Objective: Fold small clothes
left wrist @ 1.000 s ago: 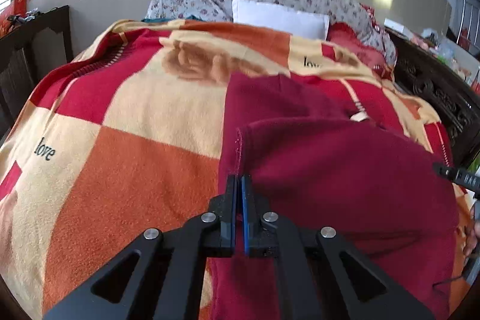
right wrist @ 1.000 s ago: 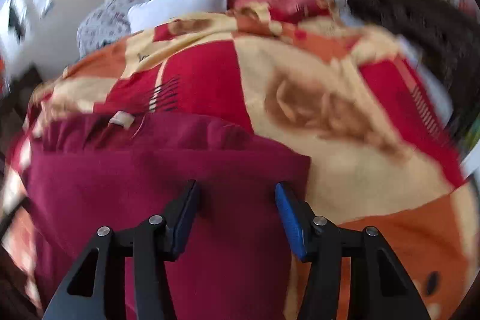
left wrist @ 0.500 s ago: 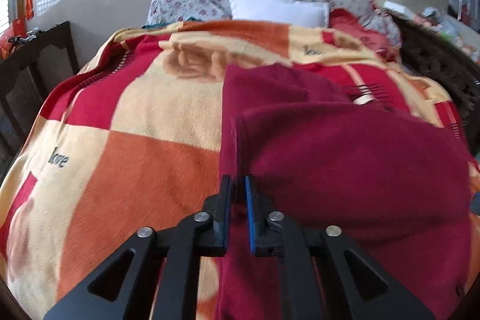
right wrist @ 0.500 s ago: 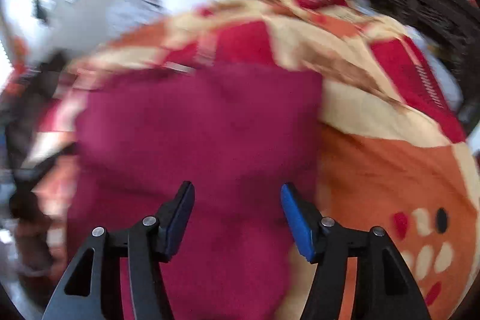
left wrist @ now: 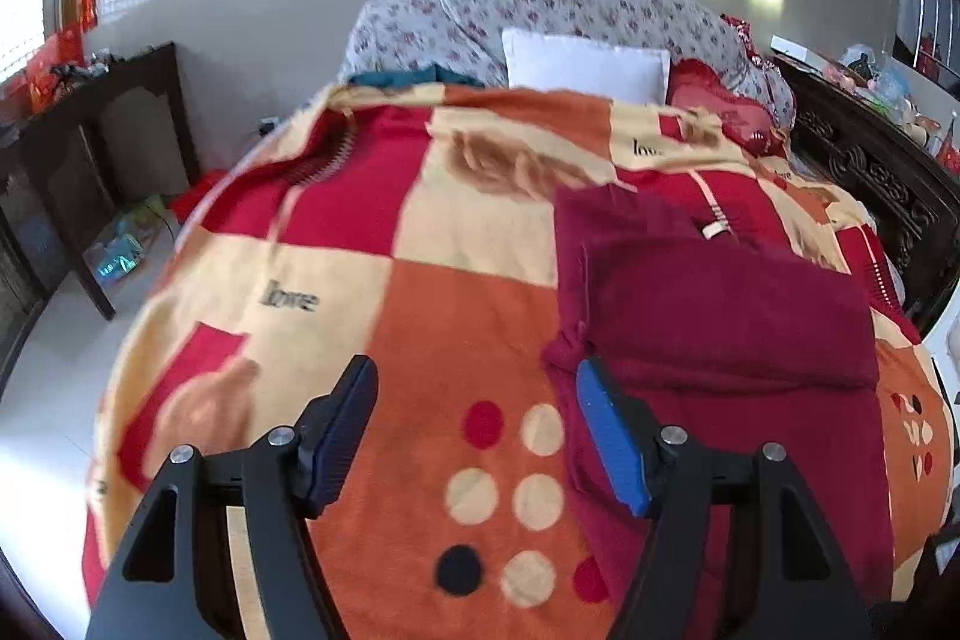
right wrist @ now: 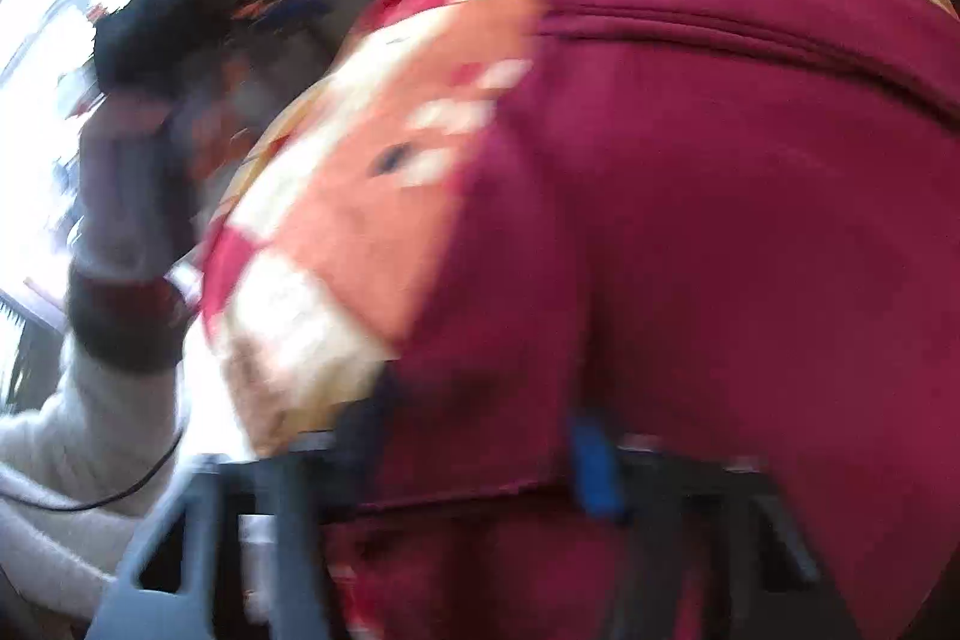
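A dark red garment (left wrist: 720, 328) lies folded over on the checked blanket (left wrist: 372, 280) of a bed. My left gripper (left wrist: 474, 430) is open and empty, above the blanket just left of the garment's near left edge. In the blurred right wrist view the garment (right wrist: 720, 172) fills the frame. My right gripper (right wrist: 480, 460) is low over it, jaws apart, with the cloth's near edge lying between and over the fingers. The person's other hand with the left gripper (right wrist: 138, 40) shows at the left.
Floral pillows (left wrist: 570, 4) and a white cushion (left wrist: 585, 64) lie at the bed's head. A dark carved bed frame (left wrist: 876, 172) runs along the right. A dark wooden cabinet (left wrist: 90, 130) stands left of the bed, with floor between.
My left gripper has opened, let go of the garment's edge and pulled back toward the foot of the bed. My right gripper has swung left and down onto the garment's near edge.
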Demonstrator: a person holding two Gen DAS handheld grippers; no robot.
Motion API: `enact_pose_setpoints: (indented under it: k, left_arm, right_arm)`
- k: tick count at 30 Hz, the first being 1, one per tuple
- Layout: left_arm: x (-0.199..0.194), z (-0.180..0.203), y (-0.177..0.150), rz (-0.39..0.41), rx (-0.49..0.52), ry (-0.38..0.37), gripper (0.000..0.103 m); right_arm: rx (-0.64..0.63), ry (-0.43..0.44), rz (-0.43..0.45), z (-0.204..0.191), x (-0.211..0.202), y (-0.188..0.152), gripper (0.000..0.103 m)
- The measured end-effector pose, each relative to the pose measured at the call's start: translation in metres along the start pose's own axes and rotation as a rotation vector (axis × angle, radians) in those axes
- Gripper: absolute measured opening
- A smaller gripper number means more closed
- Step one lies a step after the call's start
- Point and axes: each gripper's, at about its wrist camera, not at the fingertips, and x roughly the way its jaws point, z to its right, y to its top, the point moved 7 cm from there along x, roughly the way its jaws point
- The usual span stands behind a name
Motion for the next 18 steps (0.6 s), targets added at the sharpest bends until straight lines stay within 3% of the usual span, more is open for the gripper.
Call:
enact_pose_setpoints:
  k: [2,5,6,8,12,13,14,18]
  left_arm:
    - [-0.014,0.0,0.005,0.017,0.006,-0.003,0.069]
    - [-0.027,0.008,0.007,0.043,0.01,-0.037,0.08]
    - [-0.028,0.01,0.005,0.045,0.011,-0.044,0.082]
    - [-0.024,0.018,-0.005,0.023,0.022,-0.059,0.082]
    - [-0.003,0.038,-0.044,-0.062,0.058,-0.073,0.082]
    - [0.003,0.042,-0.054,-0.082,0.063,-0.08,0.082]
    - [0.007,0.045,-0.063,-0.103,0.066,-0.087,0.082]
    - [0.015,0.056,-0.094,-0.149,0.075,-0.088,0.082]
  right_arm:
    - [-0.059,0.06,0.017,-0.037,0.009,0.004,0.026]
    - [-0.123,0.178,-0.039,-0.082,0.034,-0.005,0.027]
    - [-0.137,0.215,-0.071,-0.095,0.042,-0.01,0.03]
    - [-0.162,0.238,-0.114,-0.105,0.046,-0.022,0.047]
    - [-0.118,0.076,-0.021,-0.063,0.002,-0.019,0.052]
    - [-0.087,0.033,0.003,-0.051,-0.009,-0.016,0.06]
    - [-0.046,-0.055,0.031,-0.024,-0.028,-0.017,0.065]
    - [0.055,-0.3,0.068,0.048,-0.073,-0.032,0.065]
